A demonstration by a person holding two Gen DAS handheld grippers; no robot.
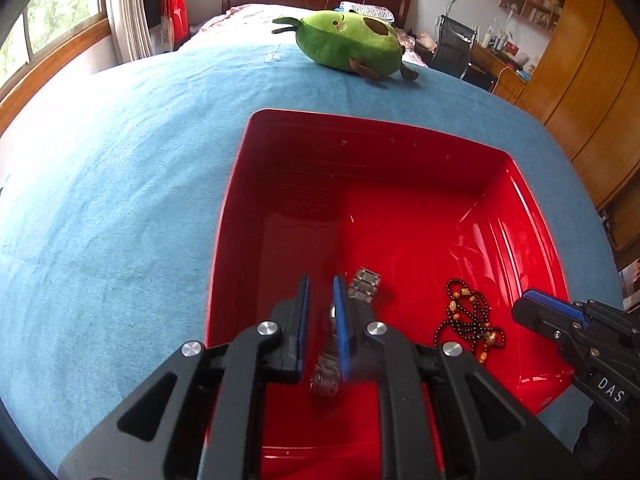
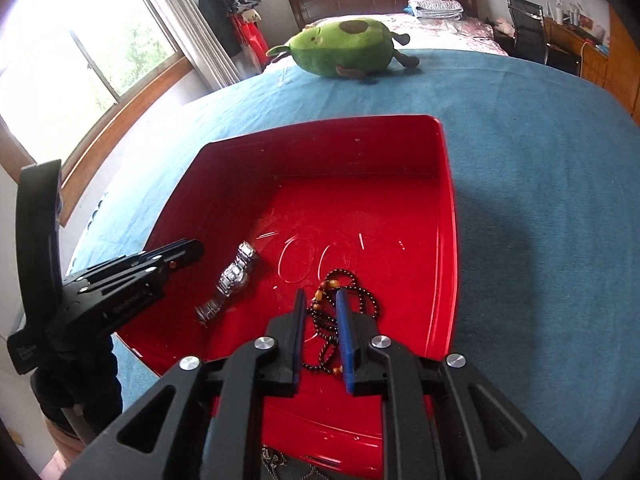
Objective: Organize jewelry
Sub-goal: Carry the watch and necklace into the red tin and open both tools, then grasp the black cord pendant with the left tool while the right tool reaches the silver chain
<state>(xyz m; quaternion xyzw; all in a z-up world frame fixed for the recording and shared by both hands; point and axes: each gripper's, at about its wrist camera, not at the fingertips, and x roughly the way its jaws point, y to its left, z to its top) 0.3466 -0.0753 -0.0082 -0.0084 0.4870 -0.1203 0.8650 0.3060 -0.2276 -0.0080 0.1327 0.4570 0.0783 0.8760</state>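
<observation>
Inside red box [image 2: 444, 240]: silver watch [image 2: 234, 276], dark beaded necklace [image 2: 340, 312].

a bed [image 1: 120, 208] under a blue cover carries everything before me. directly on it sit a red bin [image 1: 400, 148], open at the top, and farther off a green avocado plush toy [image 1: 348, 42] lying on its side.

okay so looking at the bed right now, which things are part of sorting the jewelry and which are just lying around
Part of the job:
silver watch
dark bead necklace
red bin

Just lying about:
avocado plush toy
folded cloth by the headboard
desk chair
</observation>
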